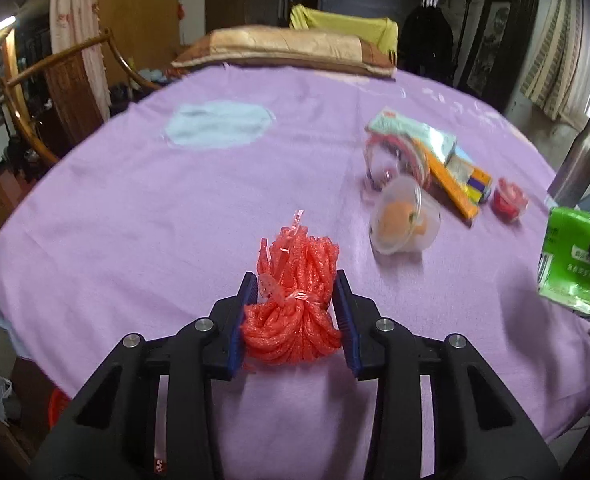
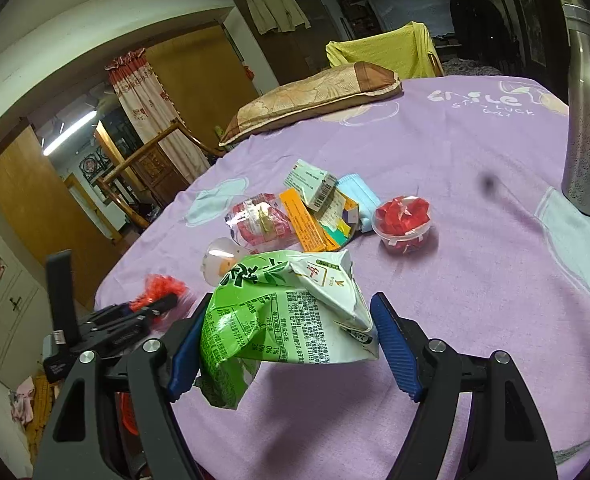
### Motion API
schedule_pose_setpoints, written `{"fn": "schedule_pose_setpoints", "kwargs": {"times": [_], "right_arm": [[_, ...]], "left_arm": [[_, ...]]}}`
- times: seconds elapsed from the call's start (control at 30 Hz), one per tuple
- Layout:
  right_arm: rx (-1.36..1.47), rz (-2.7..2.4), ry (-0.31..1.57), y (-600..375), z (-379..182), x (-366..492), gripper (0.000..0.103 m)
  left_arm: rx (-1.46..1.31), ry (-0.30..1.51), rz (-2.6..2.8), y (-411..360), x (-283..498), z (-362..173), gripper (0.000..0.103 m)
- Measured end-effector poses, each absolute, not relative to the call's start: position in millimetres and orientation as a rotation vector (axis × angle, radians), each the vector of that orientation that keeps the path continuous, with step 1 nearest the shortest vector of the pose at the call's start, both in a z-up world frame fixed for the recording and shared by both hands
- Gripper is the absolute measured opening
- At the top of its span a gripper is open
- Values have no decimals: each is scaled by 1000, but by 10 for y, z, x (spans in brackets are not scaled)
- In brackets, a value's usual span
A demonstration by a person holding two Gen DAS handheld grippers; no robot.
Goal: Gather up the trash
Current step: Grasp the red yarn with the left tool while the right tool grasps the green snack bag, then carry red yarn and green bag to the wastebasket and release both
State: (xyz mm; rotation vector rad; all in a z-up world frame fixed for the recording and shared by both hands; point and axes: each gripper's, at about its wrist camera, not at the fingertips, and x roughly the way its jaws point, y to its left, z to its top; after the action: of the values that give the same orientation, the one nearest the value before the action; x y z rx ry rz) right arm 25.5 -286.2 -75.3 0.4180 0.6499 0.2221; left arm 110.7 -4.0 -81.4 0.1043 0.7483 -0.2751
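Left gripper [image 1: 295, 308] clamps a red foam net [image 1: 295, 300] above the purple tablecloth [image 1: 135, 208], right gripper [image 2: 291, 344] squeezes a crumpled green carton [image 2: 283, 320] (lifted off the cloth), clear cup [image 1: 405, 222] at two o'clock of the net, wrappers [image 2: 315, 212] at twelve o'clock beyond the carton.

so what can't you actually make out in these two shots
- Left wrist view: crumpled green and white drink carton cut off by the right edge.
- Right wrist view: left claw mostly hidden behind the carton; tall steel flask cut by the edge.
- Trash bin: not in either view.
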Motion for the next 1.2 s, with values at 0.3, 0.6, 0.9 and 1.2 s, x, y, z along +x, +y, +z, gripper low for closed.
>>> {"fn": "schedule_pose_setpoints", "kwargs": {"times": [0.3, 0.6, 0.9, 1.2], "right_arm": [[410, 289, 621, -2669, -588, 163, 76], [348, 387, 635, -2158, -398, 149, 76], [252, 510, 697, -1268, -263, 271, 76], [115, 665, 769, -189, -221, 341, 76]], "left_arm": [[65, 634, -166, 672, 678, -335, 39], [-46, 692, 31, 1848, 313, -634, 39], [-128, 788, 150, 2613, 149, -1168, 94], [-119, 745, 338, 3139, -61, -1245, 96]]}}
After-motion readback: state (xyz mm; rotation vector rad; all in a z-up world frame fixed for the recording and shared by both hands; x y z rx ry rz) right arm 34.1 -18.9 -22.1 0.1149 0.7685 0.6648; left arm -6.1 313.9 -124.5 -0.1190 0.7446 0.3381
